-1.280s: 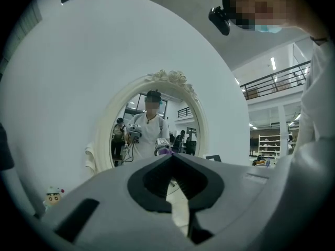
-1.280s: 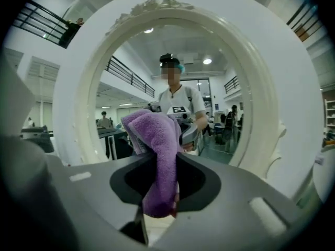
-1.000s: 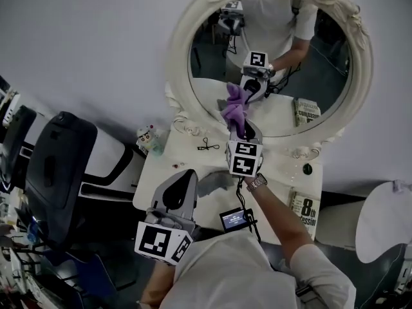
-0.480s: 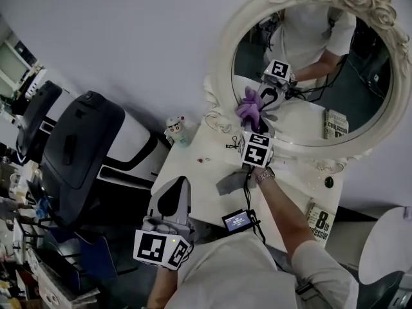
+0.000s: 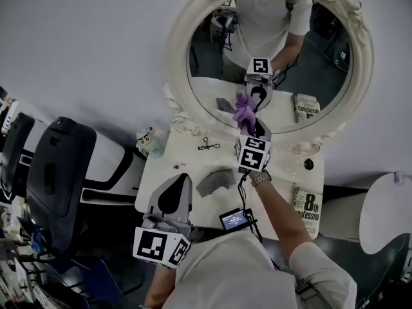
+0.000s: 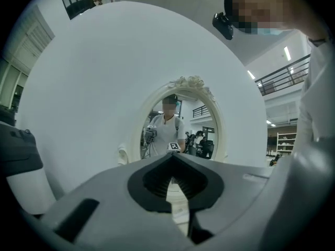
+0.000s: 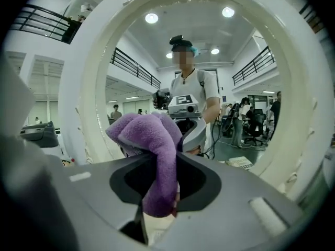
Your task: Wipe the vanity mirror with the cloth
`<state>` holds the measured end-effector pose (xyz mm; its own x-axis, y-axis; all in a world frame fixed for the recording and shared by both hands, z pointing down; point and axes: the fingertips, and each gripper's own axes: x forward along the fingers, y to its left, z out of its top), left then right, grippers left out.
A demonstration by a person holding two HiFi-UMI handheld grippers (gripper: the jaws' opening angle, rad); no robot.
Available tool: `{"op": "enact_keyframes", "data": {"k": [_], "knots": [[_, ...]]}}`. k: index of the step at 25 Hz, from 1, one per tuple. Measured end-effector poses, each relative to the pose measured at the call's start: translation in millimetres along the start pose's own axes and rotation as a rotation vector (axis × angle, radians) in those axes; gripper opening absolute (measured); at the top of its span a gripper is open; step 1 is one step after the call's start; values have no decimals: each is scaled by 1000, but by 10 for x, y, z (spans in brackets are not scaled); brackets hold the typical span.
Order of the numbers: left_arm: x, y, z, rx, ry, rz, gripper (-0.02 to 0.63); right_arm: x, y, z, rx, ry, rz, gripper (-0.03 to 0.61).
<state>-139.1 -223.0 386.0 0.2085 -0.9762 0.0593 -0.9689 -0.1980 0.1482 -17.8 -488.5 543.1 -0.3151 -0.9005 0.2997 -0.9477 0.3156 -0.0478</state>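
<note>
The oval vanity mirror (image 5: 212, 50) in its ornate white frame stands at the back of the white table (image 5: 193, 159). My right gripper (image 5: 248, 127) is shut on a purple cloth (image 5: 246, 115), which is pressed against the lower part of the glass, left of centre. In the right gripper view the cloth (image 7: 157, 140) bulges up out of the jaws of the right gripper (image 7: 172, 161), with the mirror frame (image 7: 78, 88) all around. My left gripper (image 5: 185, 176) hangs over the table's front left edge, jaws together and holding nothing. In its own view the left gripper (image 6: 172, 158) faces the mirror (image 6: 178, 124).
A grey cloth (image 5: 215, 181) lies on the table beside the left gripper. A small figurine (image 5: 148, 140), a black hair clip (image 5: 207, 145), a green jar (image 5: 309, 164) and a book (image 5: 306, 208) are also there. A black chair (image 5: 58, 172) stands at the left.
The purple cloth and right gripper have slid slightly right along the lower glass. The head view swung aside and back. The left gripper has stayed where it was.
</note>
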Motion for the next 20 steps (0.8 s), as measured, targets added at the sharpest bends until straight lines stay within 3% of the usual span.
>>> {"op": "enact_keyframes", "data": {"k": [12, 20], "knots": [[353, -502, -38, 5, 11, -177, 6, -389, -1329, -120, 41, 13, -242, 114], [442, -646, -56, -1, 11, -207, 6, -512, -1767, -166, 58, 22, -314, 114]]}}
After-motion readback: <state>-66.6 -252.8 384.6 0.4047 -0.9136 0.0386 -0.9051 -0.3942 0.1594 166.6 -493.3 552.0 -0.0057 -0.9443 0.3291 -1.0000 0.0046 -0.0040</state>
